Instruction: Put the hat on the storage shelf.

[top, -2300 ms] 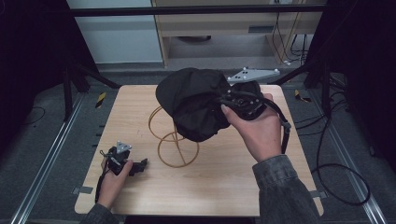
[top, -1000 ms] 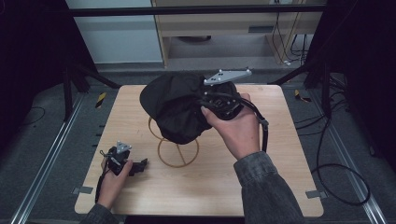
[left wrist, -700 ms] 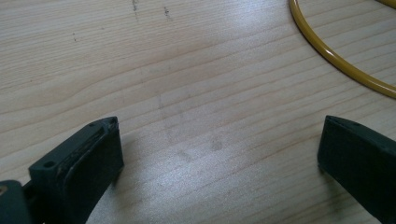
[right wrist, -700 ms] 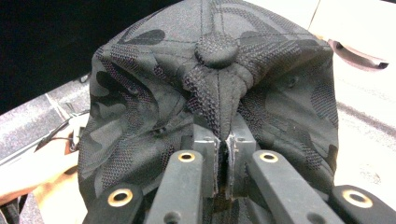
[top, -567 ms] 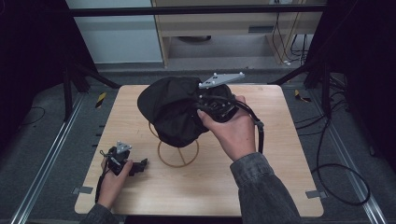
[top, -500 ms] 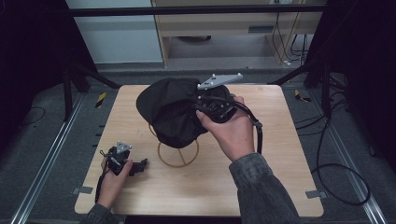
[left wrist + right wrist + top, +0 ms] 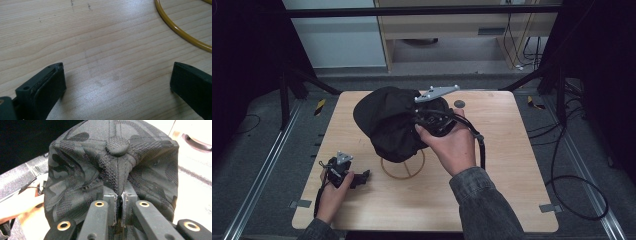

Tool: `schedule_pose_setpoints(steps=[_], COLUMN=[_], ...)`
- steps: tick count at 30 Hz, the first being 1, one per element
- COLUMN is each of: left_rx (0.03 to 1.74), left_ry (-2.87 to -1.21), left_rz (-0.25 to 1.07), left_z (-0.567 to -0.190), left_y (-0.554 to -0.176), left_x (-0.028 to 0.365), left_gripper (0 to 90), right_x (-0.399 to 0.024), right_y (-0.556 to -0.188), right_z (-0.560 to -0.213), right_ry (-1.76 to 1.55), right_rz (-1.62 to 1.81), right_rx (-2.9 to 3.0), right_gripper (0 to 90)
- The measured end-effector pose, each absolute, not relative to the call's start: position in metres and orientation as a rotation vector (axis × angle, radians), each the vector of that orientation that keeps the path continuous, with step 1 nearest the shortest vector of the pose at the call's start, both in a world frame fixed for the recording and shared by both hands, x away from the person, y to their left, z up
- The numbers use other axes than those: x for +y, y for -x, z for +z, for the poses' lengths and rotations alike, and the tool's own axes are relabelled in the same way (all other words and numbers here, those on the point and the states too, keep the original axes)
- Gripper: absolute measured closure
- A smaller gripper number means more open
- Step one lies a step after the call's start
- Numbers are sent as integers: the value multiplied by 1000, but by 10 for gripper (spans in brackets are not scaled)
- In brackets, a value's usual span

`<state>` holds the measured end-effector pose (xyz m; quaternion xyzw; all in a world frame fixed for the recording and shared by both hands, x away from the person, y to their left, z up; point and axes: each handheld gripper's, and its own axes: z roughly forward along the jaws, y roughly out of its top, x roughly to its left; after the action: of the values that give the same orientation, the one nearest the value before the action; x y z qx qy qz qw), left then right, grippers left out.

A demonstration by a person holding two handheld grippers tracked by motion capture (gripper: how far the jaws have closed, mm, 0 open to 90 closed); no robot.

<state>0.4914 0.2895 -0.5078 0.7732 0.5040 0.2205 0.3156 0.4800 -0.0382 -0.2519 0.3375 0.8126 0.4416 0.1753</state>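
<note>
A black camouflage cap (image 7: pixel 388 122) hangs over a yellow wire stand (image 7: pixel 402 167) near the middle of the wooden table (image 7: pixel 507 170). My right gripper (image 7: pixel 426 120) is shut on the cap, pinching a fold of fabric just below the crown button (image 7: pixel 117 145); in the right gripper view the right gripper (image 7: pixel 121 203) has its jaws closed on the cloth of the cap (image 7: pixel 75 170). My left gripper (image 7: pixel 362 176) rests low on the table at the front left, open, with bare wood between its jaws. In the left gripper view the left gripper (image 7: pixel 117 80) lies near the stand's yellow base ring (image 7: pixel 180 32).
A small dark round disc (image 7: pixel 459 103) lies on the table behind the cap. Metal rails (image 7: pixel 259 170) run along both sides of the table, and a black cable (image 7: pixel 572 190) loops off the right edge. A cabinet (image 7: pixel 452 30) stands behind.
My right gripper has carried the cap leftward and down over the wire stand. The left gripper has stayed in place.
</note>
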Motion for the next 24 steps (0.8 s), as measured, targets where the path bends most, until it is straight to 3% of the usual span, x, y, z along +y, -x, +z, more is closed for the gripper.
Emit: schedule_pose_setpoints(steps=[24], left_rx=[1328], left_ry=[-2035], left_rz=[578], left_z=[-508], left_y=[-491], left_x=[289], left_gripper=[0], right_x=[-20], right_y=[-491], right_z=[-275], right_ry=[-946], right_rz=[1184], right_rx=[2315], right_gripper=[840])
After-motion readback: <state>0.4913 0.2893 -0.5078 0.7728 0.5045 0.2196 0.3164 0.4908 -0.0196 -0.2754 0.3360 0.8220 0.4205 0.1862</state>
